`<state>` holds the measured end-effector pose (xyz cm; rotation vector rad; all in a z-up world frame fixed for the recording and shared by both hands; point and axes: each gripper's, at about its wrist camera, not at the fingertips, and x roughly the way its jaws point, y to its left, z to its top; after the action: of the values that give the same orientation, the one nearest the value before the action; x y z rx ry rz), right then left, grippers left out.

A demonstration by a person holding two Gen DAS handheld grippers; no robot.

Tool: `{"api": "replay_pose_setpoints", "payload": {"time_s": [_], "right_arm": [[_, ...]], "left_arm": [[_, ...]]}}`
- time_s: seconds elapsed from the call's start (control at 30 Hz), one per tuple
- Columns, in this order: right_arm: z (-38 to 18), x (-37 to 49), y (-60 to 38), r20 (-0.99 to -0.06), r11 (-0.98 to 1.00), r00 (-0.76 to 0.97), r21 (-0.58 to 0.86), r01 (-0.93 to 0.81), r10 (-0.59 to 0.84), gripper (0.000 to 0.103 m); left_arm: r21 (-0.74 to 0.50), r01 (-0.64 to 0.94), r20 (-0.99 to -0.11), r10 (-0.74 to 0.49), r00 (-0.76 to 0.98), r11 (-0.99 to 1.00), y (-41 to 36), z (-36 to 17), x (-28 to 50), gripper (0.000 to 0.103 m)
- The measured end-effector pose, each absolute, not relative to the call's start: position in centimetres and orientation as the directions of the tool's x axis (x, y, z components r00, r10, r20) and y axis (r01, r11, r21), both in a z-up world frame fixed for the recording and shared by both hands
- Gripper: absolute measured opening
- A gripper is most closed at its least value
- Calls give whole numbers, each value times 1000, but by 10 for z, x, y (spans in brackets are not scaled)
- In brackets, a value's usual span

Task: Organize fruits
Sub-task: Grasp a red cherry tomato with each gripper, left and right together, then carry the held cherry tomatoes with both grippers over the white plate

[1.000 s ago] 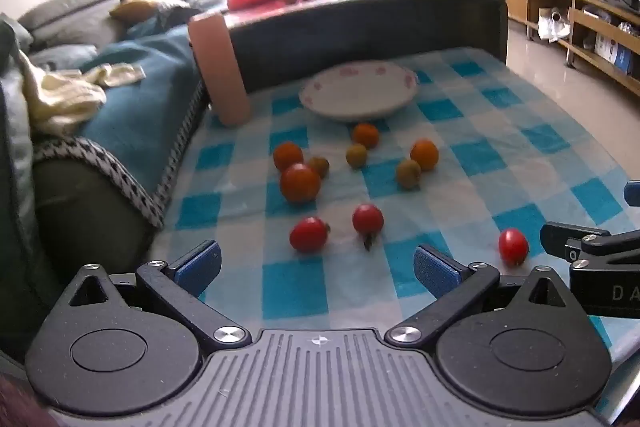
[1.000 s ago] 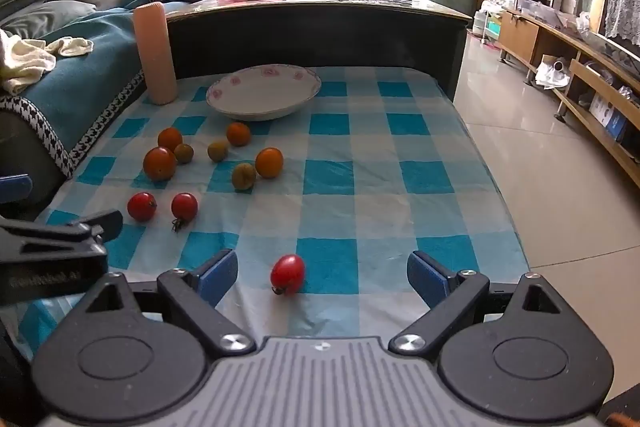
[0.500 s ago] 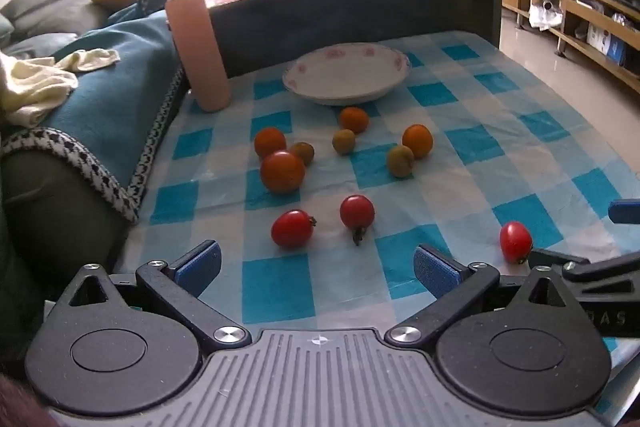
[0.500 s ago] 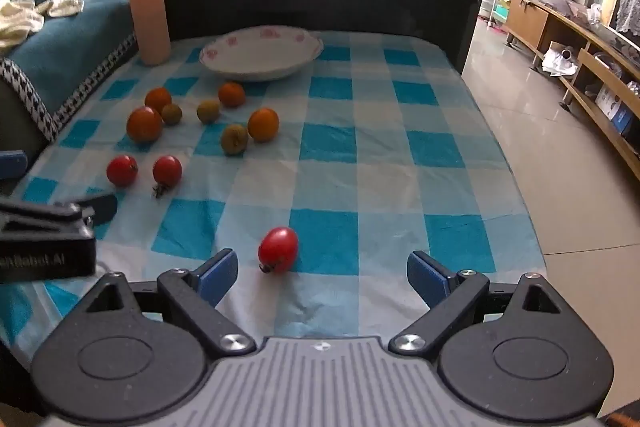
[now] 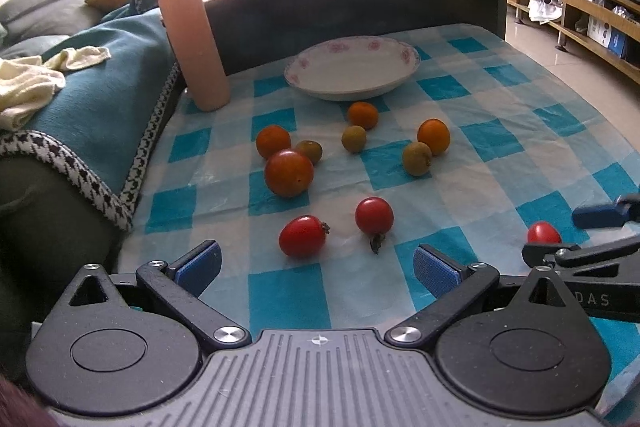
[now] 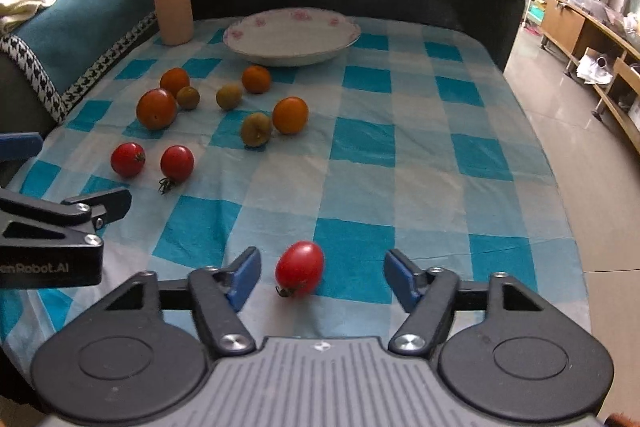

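Blue-and-white checked cloth [image 6: 400, 155] covers the bench, with a sofa along one side and a dark low wall at the far end. Nearest, the right hand-held gripper [image 6: 320, 277] points down at a lone red cherry tomato [image 6: 300, 269] that lies between its blue pads; the jaws are closing, but neither pad touches the fruit yet. Just to its side, the left hand-held gripper [image 5: 316, 265] stands wide with nothing between its fingers, hovering short of two more cherry tomatoes [image 5: 302, 235] [image 5: 374, 215] that sit near each other on the cloth.

Farther on lies a loose cluster: a large orange-red tomato [image 5: 289, 173], three small oranges [image 5: 273, 141] [image 5: 362, 115] [image 5: 433, 136] and three dull greenish-brown fruits [image 5: 309, 151] [image 5: 354, 138] [image 5: 417, 158], some touching, most just apart. Beyond them sits the floral-rimmed white plate [image 5: 352, 67], with nothing in it, and a pink cylinder [image 5: 194, 47] stands upright beside it.

By this layout the sorting has barely started: every fruit in view is on the cloth and none is on the plate. The first pick looks to be under way on the nearest tomato, with all the rest left to gather.
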<state>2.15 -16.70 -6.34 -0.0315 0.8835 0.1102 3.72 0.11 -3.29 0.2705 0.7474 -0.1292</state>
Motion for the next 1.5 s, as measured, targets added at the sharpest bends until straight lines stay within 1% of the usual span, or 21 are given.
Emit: {"api": "replay_pose_setpoints", "payload": {"time_s": [0.03,0.1,0.2,0.27,0.33,0.4,0.57,0.73,0.9,1.07,1.2,1.5], "right_arm": [[-66,24,-167,-780,994,620,22,-108,85,72],[-70,27,-169,-794,993,601,36,-110,96,63],[-72,28,-168,-793,992,600,32,-126,101,57],[-72,28,-168,-793,991,600,36,-131,108,55],[-72,28,-168,-794,989,596,40,-141,118,50],[-70,29,-168,-797,987,589,53,-154,135,42],[-68,34,-167,-803,983,576,61,-173,152,42],[-62,43,-167,-799,976,568,104,-190,196,42],[-56,57,-164,-799,966,552,137,-221,240,42],[-50,74,-155,-795,953,544,133,-273,267,42],[-49,85,-153,-799,949,535,135,-285,274,42],[-58,85,-154,-813,947,510,149,-283,281,42]], "left_arm": [[191,213,-685,-25,728,958,2,-33,39,102],[181,223,-684,-41,728,958,3,-33,43,101],[171,244,-687,-62,724,954,4,-35,48,99],[154,256,-695,-79,715,954,8,-36,53,96],[142,264,-704,-90,705,954,10,-38,58,94],[145,281,-715,-96,692,949,11,-41,63,91],[134,326,-751,-119,650,936,15,-47,76,76],[173,356,-765,-102,635,919,22,-50,92,72],[166,394,-793,-115,598,904,28,-54,107,66],[131,429,-816,-149,559,894,26,-61,110,53],[143,441,-812,-150,563,886,23,-60,106,50],[151,433,-817,-135,561,889,20,-59,103,47]]}}
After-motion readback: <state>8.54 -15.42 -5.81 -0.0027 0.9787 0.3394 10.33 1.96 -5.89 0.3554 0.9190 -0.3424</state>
